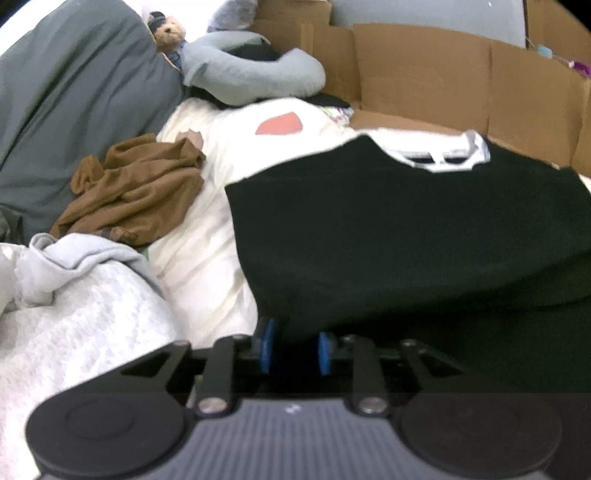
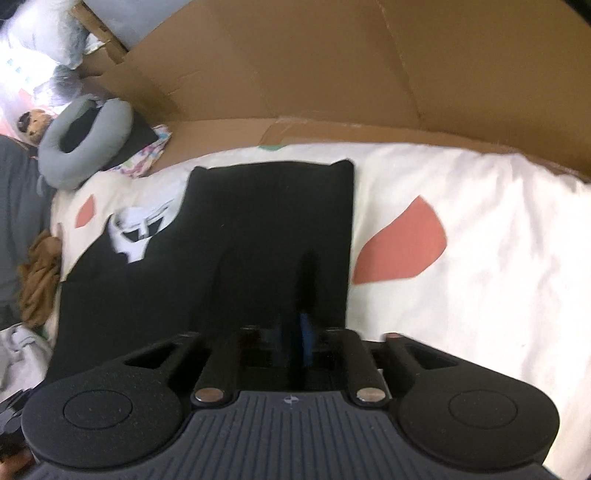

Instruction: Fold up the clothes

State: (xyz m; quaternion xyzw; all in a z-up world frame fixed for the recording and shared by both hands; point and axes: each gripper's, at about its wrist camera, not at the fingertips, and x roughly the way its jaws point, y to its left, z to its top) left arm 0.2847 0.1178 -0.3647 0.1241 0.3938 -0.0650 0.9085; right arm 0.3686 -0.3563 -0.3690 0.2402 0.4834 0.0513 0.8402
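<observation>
A black T-shirt (image 1: 406, 229) with a white mask print (image 1: 439, 157) lies on the cream sheet (image 1: 207, 266). In the right wrist view the shirt (image 2: 258, 229) shows a folded panel laid over it, with the print (image 2: 140, 229) at its left. My left gripper (image 1: 295, 347) is at the shirt's near left edge. Its blue pads stand apart, with slack black cloth hanging between them. My right gripper (image 2: 295, 338) is at the near edge of the folded panel. Its pads are slightly apart, blurred and dark against the cloth.
A crumpled brown garment (image 1: 136, 195) and a pale grey one (image 1: 74, 295) lie left of the shirt. A grey neck pillow (image 1: 251, 77), a teddy bear (image 1: 168, 33) and a dark grey duvet (image 1: 74, 110) sit further back. Cardboard walls (image 2: 295, 74) border the bed's far side.
</observation>
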